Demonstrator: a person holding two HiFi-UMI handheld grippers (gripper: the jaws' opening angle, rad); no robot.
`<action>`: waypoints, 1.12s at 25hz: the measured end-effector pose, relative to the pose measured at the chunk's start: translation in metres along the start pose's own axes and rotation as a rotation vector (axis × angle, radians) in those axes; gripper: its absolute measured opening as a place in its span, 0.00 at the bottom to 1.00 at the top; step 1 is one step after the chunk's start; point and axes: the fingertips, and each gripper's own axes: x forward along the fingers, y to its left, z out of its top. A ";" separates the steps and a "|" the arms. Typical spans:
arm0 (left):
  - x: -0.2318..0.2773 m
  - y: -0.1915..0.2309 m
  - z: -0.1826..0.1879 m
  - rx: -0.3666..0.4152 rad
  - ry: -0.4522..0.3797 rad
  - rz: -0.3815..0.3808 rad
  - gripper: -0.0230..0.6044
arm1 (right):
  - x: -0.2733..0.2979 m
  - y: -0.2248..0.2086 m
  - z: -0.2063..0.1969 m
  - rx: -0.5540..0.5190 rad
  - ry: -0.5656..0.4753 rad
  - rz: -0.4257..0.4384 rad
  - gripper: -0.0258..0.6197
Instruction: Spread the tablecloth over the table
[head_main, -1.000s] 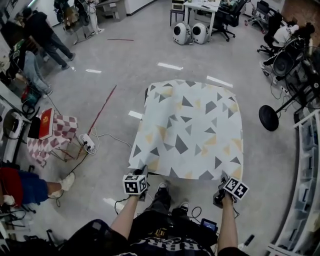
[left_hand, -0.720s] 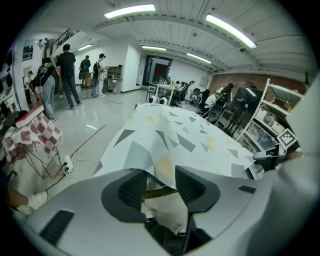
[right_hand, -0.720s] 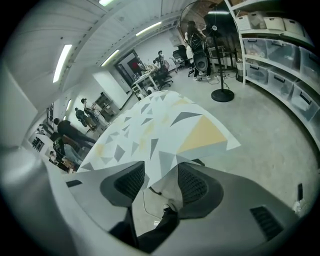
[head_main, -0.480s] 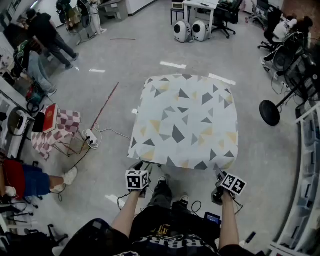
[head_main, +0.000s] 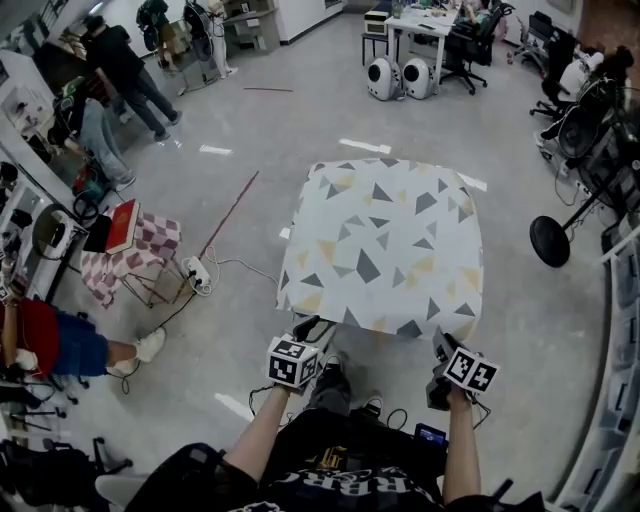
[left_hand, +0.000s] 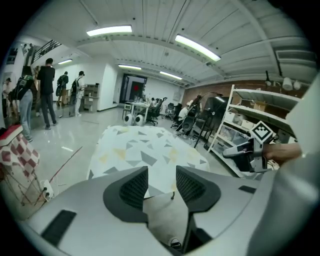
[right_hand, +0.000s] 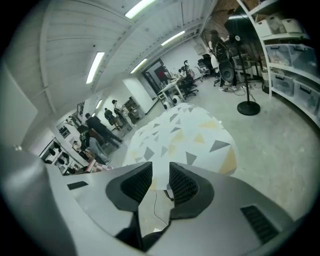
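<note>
Cloth (head_main: 385, 245) at 12 lies flat, corners draped: spreading looks done. My left gripper (head_main: 308, 330) at 7, right gripper (head_main: 441, 347) at 5: jaws apart, just narrowing, nothing between them.

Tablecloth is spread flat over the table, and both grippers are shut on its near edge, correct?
Not quite. The tablecloth is spread flat as you say, but the left gripper and the right gripper do not grip it. Each gripper view shows open jaws, which have just been closing partway, with nothing between them, held short of the cloth's near edge.
</note>
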 end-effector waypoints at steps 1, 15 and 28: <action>-0.005 -0.010 0.006 0.013 -0.018 -0.026 0.33 | -0.005 0.009 0.003 -0.033 -0.006 0.020 0.22; -0.088 -0.140 0.056 0.198 -0.230 -0.230 0.23 | -0.111 0.129 0.021 -0.405 -0.140 0.311 0.06; -0.136 -0.185 0.076 0.163 -0.328 -0.328 0.12 | -0.160 0.194 0.002 -0.476 -0.146 0.519 0.06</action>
